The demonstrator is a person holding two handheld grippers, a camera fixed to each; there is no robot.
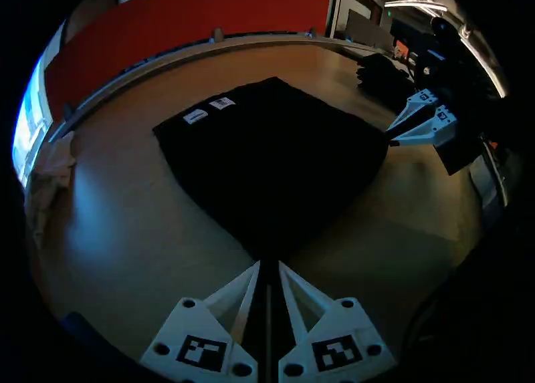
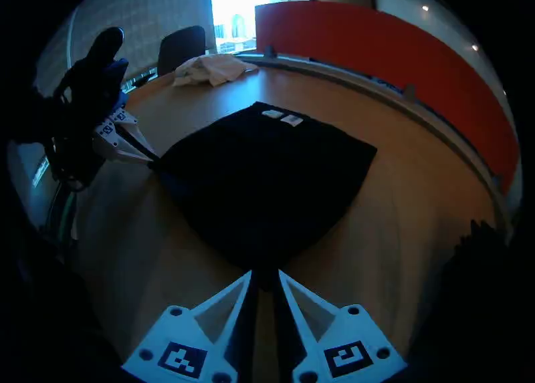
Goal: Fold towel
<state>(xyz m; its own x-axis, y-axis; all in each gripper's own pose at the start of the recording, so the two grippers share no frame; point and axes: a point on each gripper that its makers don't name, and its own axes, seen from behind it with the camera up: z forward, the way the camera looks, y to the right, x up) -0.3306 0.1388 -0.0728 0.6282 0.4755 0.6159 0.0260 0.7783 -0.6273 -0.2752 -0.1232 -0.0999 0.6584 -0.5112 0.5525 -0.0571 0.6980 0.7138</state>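
A black towel (image 1: 274, 156) lies spread flat on the wooden table (image 1: 127, 209), with two white labels (image 1: 208, 110) at its far corner. In the left gripper view, my left gripper (image 1: 267, 268) is shut on the towel's near corner. My right gripper (image 1: 396, 134) pinches the corner at the right. In the right gripper view, the towel (image 2: 267, 176) stretches away from my right gripper (image 2: 266, 276), which is shut on its near corner. The left gripper (image 2: 150, 159), held by a person's hand, grips the left corner.
A beige cloth (image 2: 210, 69) lies bunched at the table's far end near a dark chair (image 2: 182, 47). A red partition (image 1: 187, 22) runs along the table's curved back edge. A dark pile of cloth (image 1: 382, 75) sits beyond the right gripper.
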